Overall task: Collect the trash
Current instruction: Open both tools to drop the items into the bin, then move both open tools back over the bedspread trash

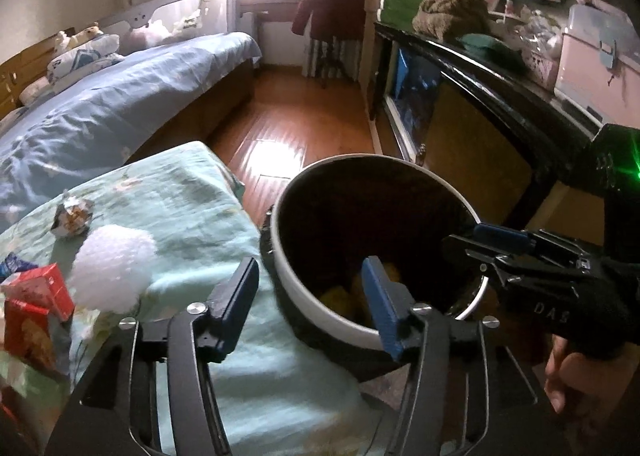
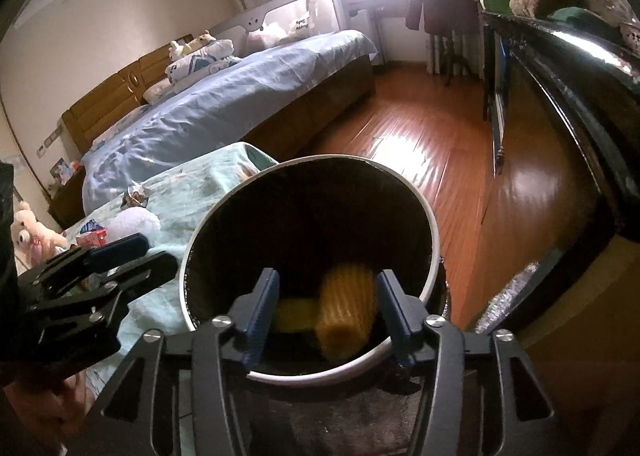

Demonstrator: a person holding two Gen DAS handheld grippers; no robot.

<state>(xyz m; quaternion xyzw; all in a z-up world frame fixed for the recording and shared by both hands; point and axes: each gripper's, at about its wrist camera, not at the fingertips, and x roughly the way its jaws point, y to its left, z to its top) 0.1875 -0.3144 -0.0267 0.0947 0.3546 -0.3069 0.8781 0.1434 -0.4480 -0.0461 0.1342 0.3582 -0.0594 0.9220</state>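
Observation:
A white-rimmed trash bin [image 1: 308, 288] [image 2: 424, 208] with a dark liner stands beside the table covered in pale green cloth [image 1: 192, 192]. Yellow corn cob pieces [image 2: 346, 308] lie inside it. My right gripper [image 2: 324, 292] is open and empty just above the bin's near rim; it also shows in the left wrist view [image 1: 486, 246]. My left gripper [image 1: 310, 284] is open and empty over the table edge and the bin's left rim; it also shows in the right wrist view [image 2: 132, 252]. On the cloth lie a crumpled foil wrapper [image 1: 72, 216], a white fluffy wad [image 1: 114, 266] and a red carton [image 1: 38, 296].
A bed with blue bedding [image 1: 100, 104] lies behind the table. A dark cabinet [image 1: 480, 76] with clutter runs along the right. Wooden floor [image 1: 288, 124] lies between them. A plush toy [image 2: 28, 236] sits far left.

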